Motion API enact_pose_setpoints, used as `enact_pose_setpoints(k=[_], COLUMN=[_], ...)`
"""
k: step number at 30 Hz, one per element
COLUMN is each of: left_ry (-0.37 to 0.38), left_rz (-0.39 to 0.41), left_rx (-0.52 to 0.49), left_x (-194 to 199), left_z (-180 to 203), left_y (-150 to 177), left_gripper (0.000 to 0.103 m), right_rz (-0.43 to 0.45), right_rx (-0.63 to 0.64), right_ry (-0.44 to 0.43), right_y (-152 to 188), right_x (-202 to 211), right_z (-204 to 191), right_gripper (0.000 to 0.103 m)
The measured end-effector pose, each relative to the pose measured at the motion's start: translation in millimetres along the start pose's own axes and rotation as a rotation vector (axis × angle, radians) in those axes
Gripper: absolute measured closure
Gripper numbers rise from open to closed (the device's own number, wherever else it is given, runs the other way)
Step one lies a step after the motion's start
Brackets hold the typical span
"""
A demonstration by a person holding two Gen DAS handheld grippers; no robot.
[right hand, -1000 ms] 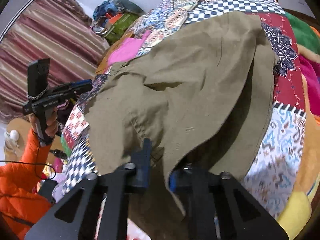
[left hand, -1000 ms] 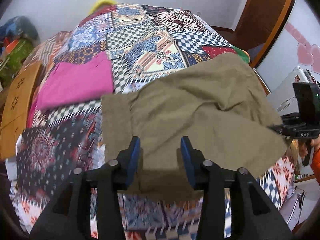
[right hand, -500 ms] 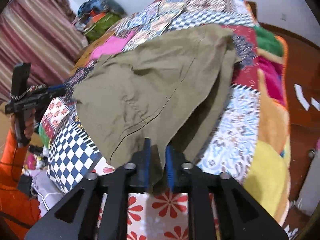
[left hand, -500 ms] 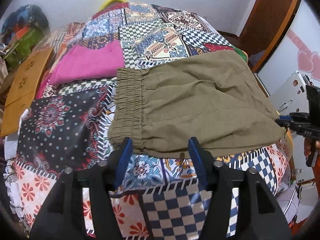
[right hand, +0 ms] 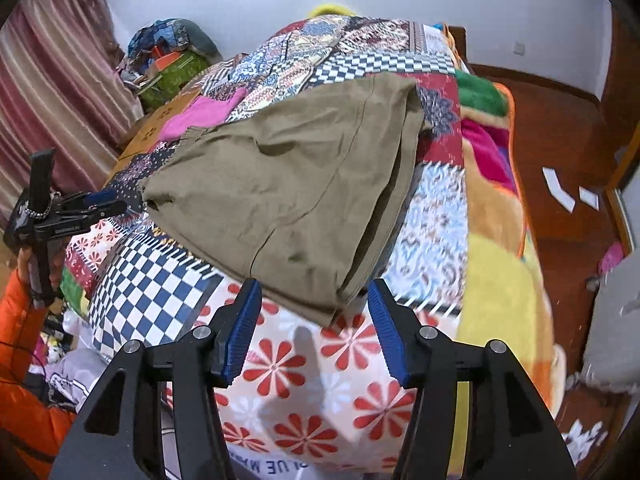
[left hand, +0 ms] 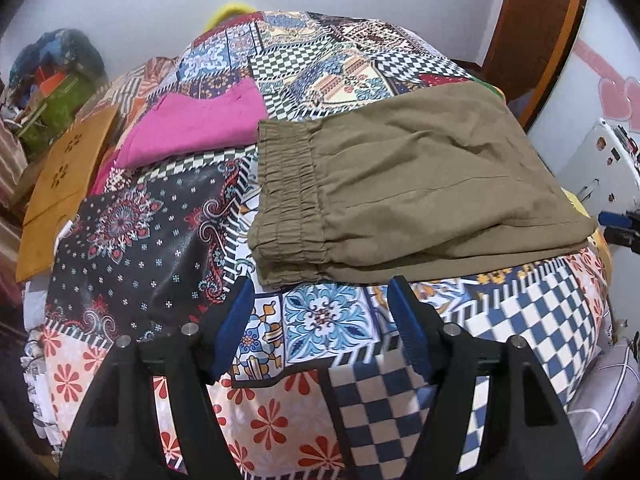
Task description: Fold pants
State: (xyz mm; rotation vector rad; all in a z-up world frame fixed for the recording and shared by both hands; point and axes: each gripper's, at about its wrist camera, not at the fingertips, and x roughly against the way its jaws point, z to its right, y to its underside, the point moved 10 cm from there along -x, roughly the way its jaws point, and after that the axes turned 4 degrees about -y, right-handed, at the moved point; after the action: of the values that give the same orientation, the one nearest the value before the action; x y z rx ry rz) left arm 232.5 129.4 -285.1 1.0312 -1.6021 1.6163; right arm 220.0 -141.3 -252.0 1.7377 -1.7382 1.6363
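Olive pants [left hand: 400, 184] lie folded on the patchwork bedspread [left hand: 152, 240], elastic waistband toward the left in the left wrist view. My left gripper [left hand: 320, 292] hovers just short of the waistband's near edge; its jaws are opening with nothing between them. In the right wrist view the pants [right hand: 288, 196] reach down to my right gripper [right hand: 314, 294]. Its jaws are opening, and the pants' near corner lies between the fingertips without being pressed. The left gripper [right hand: 108, 204] shows at the left edge of that view, held by a hand in an orange sleeve.
A folded pink garment [left hand: 200, 124] lies beyond the waistband. A tan wooden board [left hand: 60, 184] leans at the bed's left side. Piled bags [right hand: 172, 64] sit by the striped curtain [right hand: 52, 92]. Wooden floor [right hand: 560, 140] and a fleece blanket [right hand: 492, 208] lie to the right.
The right gripper let go of the pants' leg end and its jaws spread. The left gripper widened and drew back off the cloth. The pants dropped flat onto the bed, folded.
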Motion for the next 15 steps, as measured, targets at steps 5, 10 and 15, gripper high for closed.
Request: enact_pose_setpoints(k=[5, 10, 15], left_ry=[0.02, 0.125, 0.171], left_rz=[0.022, 0.027, 0.028], left_rx=[0.025, 0.023, 0.061], left_x=[-14.5, -32.2, -38.8], left_z=[-17.0, -13.7, -15.9], left_y=[-7.7, -17.9, -23.8], left_gripper=[0.034, 0.037, 0.045], right_rz=[0.025, 0.042, 0.029], right_rx=[-0.034, -0.081, -0.075], right_ry=[0.03, 0.0, -0.02], right_y=[2.1, -5.3, -4.6], right_x=[-2.5, -10.4, -18.2], right_z=[3.2, 3.9, -5.4], right_gripper=[0.051, 0.052, 0.057])
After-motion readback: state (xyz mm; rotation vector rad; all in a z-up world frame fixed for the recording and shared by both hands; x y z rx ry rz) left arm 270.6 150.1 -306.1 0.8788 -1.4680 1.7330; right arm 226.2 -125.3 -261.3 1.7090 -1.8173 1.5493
